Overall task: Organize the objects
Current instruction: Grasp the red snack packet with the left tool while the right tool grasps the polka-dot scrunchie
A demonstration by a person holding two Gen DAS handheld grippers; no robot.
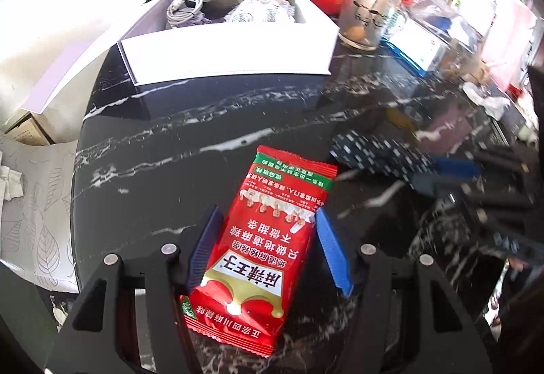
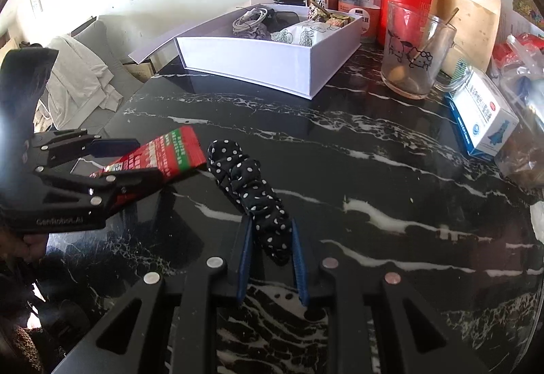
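My left claw (image 1: 267, 233) grips the red snack packet (image 1: 261, 238) across its width, about halfway open, pads against its sides, just above the counter (image 1: 190, 122). It looks light, crinkly and slick, so I judge a mid-body hold safest; the sealed ends would fold. My right claw (image 2: 272, 231) is nearly closed, pinching the polka-dot scrunchie (image 2: 251, 194), which looks soft and squashy and will flop beyond the pads. The white box (image 2: 258, 58), already holding cables and packets, sits well apart at the counter's far side.

One red snack packet (image 1: 261, 248), one polka-dot scrunchie (image 2: 251, 194), one white box (image 2: 272, 61), one glass mug (image 2: 414, 58).
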